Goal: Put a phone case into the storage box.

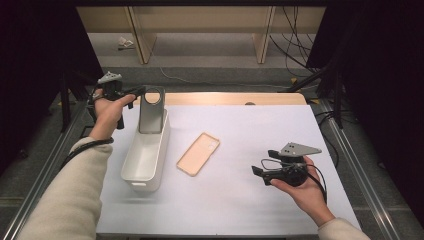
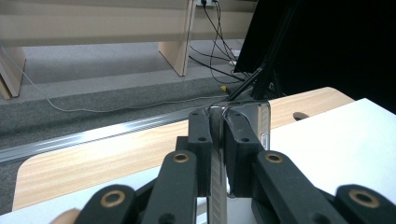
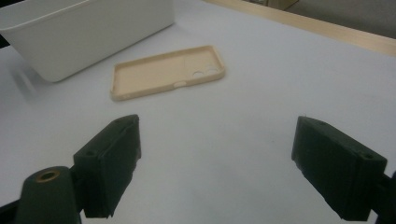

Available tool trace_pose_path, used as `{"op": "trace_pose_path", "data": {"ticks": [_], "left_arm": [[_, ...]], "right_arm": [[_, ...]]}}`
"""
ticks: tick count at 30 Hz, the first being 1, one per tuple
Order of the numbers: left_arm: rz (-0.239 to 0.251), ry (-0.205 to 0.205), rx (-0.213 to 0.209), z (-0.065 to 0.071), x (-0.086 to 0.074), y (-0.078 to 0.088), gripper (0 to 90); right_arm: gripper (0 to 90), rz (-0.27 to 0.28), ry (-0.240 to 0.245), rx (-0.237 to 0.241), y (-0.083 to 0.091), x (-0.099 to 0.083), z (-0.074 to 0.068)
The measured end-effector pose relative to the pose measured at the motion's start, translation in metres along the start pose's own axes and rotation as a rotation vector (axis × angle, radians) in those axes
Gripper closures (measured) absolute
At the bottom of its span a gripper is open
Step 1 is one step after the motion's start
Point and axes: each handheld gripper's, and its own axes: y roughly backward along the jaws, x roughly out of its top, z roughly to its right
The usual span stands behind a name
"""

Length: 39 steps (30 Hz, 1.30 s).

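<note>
We have the grey phone case [image 1: 151, 109] pinched by its top edge in our left tongs [image 1: 141, 90], and it hangs upright over the far end of the white bin [image 1: 146, 155], its lower part already down inside the bin's walls. The left gripper view confirms the grip: both pads clamp flat on the thin edge of the case [image 2: 217, 140], clenched tight with nothing slipping.

Over on the right, our right tongs [image 1: 256, 171] sit released, jaws spread wide and holding nothing, resting low over the white desk [image 1: 240, 200]. In the right gripper view, the peach phone case [image 3: 168, 72] lies flat on the desk between those tongs and the bin [image 3: 88, 32], open side up, touching neither.

So the step in hand looks like dropping the grey case into the bin. To do that well, we want it lowered straight, keeping it clear of the far wall so the bottom corner doesn't catch on the rim. We let go only once the lower edge is well down, since a thin case released high may tip over the wall. We judge the bin is light, so any sideways nudge could shift it toward the peach case. The right tongs are well placed for that one next.
</note>
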Motion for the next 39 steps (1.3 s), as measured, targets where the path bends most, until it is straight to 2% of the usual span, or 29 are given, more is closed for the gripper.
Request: {"op": "trace_pose_path", "data": {"ticks": [22, 30, 39], "left_arm": [[-0.034, -0.005, 0.008, -0.001, -0.011, -0.014, 81.9], [-0.030, 0.017, 0.007, -0.004, -0.015, -0.015, 81.6], [-0.039, 0.014, 0.029, -0.006, -0.016, -0.015, 80.8]], "right_arm": [[16.6, 0.000, -0.001, 0.002, 0.000, 0.000, 0.000], [16.6, -0.001, 0.000, 0.003, 0.000, 0.000, 0.000], [16.6, -0.001, -0.001, 0.004, 0.000, 0.000, 0.000]]}}
